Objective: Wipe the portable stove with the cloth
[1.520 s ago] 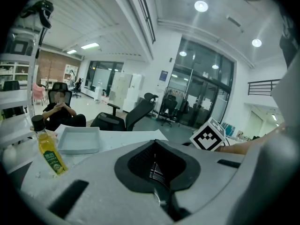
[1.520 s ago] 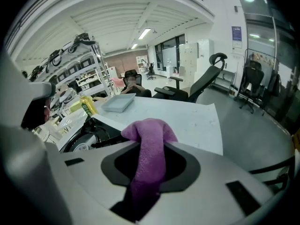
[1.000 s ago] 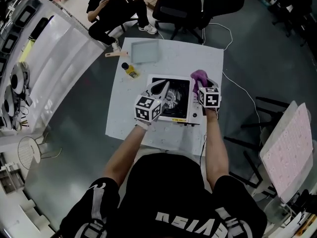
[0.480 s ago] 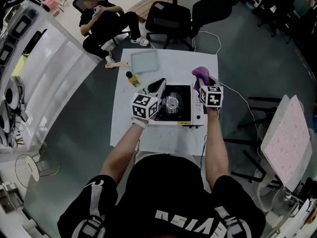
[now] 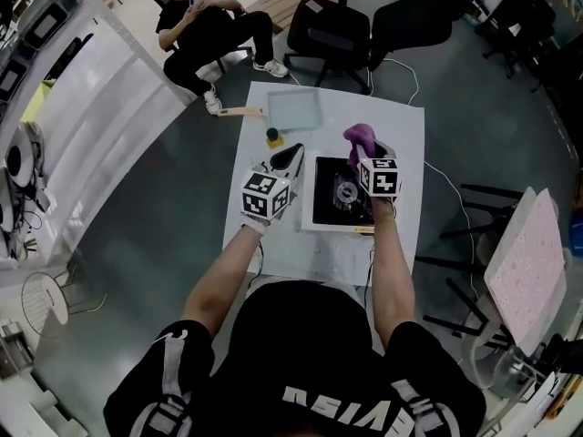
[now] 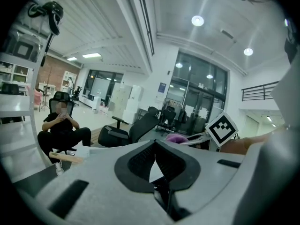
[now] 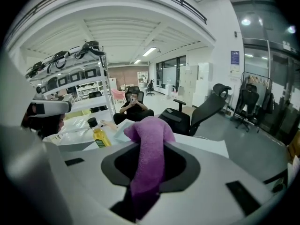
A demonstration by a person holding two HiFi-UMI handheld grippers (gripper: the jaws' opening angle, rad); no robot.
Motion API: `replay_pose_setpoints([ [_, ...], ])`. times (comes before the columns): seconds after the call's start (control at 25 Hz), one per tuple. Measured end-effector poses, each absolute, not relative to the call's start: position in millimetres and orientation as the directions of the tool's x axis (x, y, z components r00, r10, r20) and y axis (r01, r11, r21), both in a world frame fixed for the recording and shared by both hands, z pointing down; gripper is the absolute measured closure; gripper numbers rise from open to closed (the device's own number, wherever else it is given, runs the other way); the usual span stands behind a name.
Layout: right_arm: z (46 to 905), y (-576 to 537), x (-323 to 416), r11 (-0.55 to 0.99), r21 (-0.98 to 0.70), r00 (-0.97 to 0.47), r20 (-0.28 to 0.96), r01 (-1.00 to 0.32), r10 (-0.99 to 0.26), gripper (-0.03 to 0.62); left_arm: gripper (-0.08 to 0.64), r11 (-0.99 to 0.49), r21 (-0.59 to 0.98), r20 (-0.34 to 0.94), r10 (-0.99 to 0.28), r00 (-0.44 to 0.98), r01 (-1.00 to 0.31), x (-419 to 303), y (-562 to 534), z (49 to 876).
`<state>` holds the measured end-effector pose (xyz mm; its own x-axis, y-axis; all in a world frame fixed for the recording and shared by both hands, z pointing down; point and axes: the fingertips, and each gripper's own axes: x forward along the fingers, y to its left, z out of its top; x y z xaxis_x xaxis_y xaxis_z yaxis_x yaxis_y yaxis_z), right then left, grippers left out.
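— Step in hand?
— Wiping stage, cloth not yet seen pressing. Cloth (image 5: 357,135) clamped in right gripper (image 5: 367,151), hanging over the 12 o'clock edge of the stove (image 5: 326,200). Left gripper (image 5: 290,158) closed on nothing, off the stove at 9 o'clock.
— Next move?
— Lower cloth onto stove top, drag toward 6 o'clock. Possibly brace stove with left gripper against sliding on surface (image 5: 301,255).

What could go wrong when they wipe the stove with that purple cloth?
The cloth hangs loosely from the jaws of the right gripper, so it might snag on the stove or slip out. The left gripper is off the stove, so it may slide. The yellow bottle near that gripper could get bumped.
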<state>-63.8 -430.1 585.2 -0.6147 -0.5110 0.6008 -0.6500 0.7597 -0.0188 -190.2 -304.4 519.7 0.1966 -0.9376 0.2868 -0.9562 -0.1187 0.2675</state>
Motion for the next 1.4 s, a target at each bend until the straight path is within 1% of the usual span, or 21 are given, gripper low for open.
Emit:
replay_pose_setpoints([
  [0.28,610,-415,-145,0.807,-0.031,-0.641,0.627,-0.589,-0.444,0.492,0.554,-0.084,0.287,0.307,-0.935,0.175,-0.954,-243,-291,539],
  [0.64,653,-408,-213,0.838,-0.042,-0.637,0.671,-0.544,-0.38,0.492,0.554,-0.064,0.307,0.352,-0.919,0.176,-0.95,-293,-284,573],
  [0.96,684,-414,-229,0.85,-0.027,-0.597,0.724,-0.527,-0.347,0.492,0.554,-0.066,0.338,0.373,-0.906,0.198,-0.939,-304,-292,595],
  [1.4,696,-428,-212,0.841,-0.018,-0.574,0.738,-0.542,-0.354,0.492,0.554,-0.077,0.357,0.371,-0.903,0.217,-0.931,-291,-303,601],
])
